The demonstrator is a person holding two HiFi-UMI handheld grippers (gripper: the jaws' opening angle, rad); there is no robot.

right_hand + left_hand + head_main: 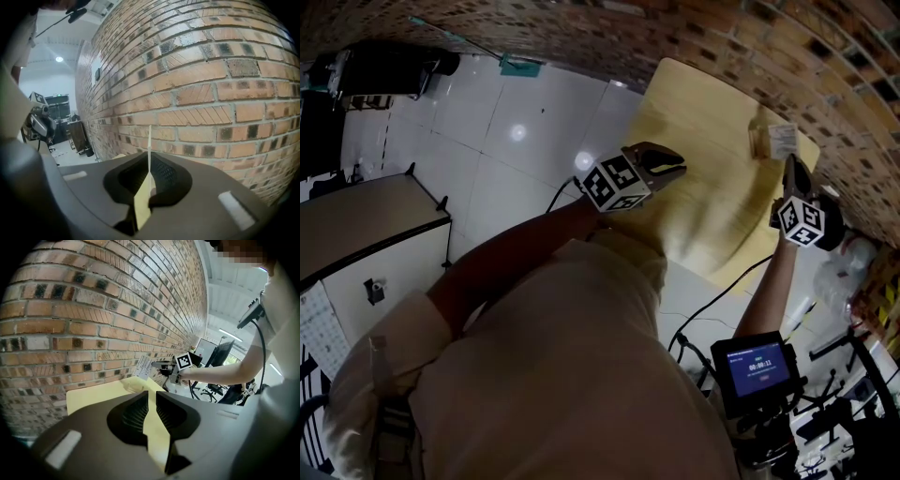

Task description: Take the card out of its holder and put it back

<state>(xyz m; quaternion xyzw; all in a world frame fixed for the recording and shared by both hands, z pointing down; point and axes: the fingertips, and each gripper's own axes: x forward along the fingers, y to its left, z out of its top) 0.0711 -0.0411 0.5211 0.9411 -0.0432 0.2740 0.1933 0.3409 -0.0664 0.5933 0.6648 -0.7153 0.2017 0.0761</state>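
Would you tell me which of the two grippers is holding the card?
The right gripper: its jaws are shut on the thin card, seen edge-on. The left gripper has its jaws slightly apart with nothing between them.

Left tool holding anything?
No, the left tool has a bare gap between its jaws, with only the yellow table behind.

head: steeply down on table (703, 141) | left gripper view: toward right gripper (158, 367), brick wall (93, 310)

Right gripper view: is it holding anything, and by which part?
Yes. The right gripper is shut on the card, pinching it by its near edge. The rest of the card sticks out past the gripper, seen edge-on.
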